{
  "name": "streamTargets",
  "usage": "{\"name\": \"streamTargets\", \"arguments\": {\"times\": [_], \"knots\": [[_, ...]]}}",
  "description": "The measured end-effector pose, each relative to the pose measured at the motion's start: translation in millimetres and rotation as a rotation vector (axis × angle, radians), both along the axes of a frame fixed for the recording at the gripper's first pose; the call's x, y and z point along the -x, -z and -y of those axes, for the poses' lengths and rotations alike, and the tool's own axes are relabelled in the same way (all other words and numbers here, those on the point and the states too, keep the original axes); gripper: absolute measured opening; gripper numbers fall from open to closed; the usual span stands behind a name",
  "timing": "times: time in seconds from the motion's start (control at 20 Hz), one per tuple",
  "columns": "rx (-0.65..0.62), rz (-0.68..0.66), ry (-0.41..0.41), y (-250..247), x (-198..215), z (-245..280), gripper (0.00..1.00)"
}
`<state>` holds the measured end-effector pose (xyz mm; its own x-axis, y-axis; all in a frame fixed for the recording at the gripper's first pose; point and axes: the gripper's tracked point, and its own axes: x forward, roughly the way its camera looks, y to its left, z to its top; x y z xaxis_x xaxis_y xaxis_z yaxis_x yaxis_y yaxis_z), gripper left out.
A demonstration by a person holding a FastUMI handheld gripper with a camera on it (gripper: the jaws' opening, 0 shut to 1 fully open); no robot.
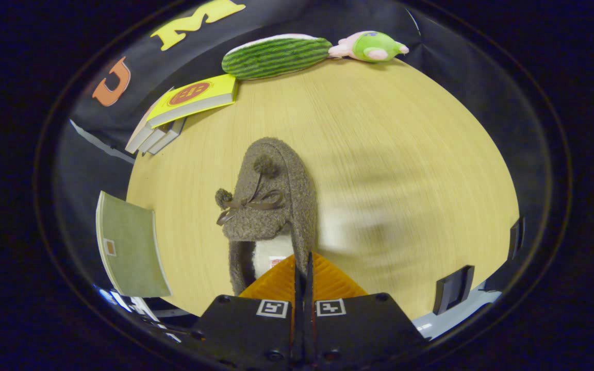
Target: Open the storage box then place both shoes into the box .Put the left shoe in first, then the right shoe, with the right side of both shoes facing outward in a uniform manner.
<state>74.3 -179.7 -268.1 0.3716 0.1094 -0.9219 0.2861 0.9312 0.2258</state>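
Since the fingers meet at the heel rim, grip: gripper closed, seemingly pinching the shoe's collar.
Shoe: on counter, toe pointing away.
Advice: lift level, avoid swinging.

Stack of books lying at the wooden table's far edge, striped green cushion and plush toy resting beyond, green notebook overhanging the near edge

Gripper: two ribbed, wedge-shaped fingers, seen closed together with a thin seam between.
Mounts: two flat black blocks behind the fingers.
Markings: one square black-and-white tag on each block.
Fasteners: round screws set at block corners.
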Motion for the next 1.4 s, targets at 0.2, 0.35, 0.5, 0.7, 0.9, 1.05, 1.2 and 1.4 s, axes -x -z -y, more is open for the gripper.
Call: {"name": "streamTargets", "arguments": {"times": [0.2,0.35,0.5,0.7,0.9,1.05,1.2,1.4], "knots": [[-0.040,0.017,0.029,-20.2,14.3,-12.2,0.06],[-0.059,0.062,0.038,-49.5,16.4,-31.1,0.06],[-0.065,0.114,0.019,-85.2,23.2,-59.9,0.07],[-0.104,0.163,-0.037,-131.7,30.0,-119.3,0.06],[-0.121,0.220,-0.098,-173.0,28.3,-180.4,0.06],[-0.114,0.257,-0.157,-197.1,26.0,-226.2,0.06],[-0.115,0.267,-0.203,-206.9,23.6,-272.1,0.06],[-0.132,0.264,-0.240,-205.2,19.2,-332.0,0.06]]}}
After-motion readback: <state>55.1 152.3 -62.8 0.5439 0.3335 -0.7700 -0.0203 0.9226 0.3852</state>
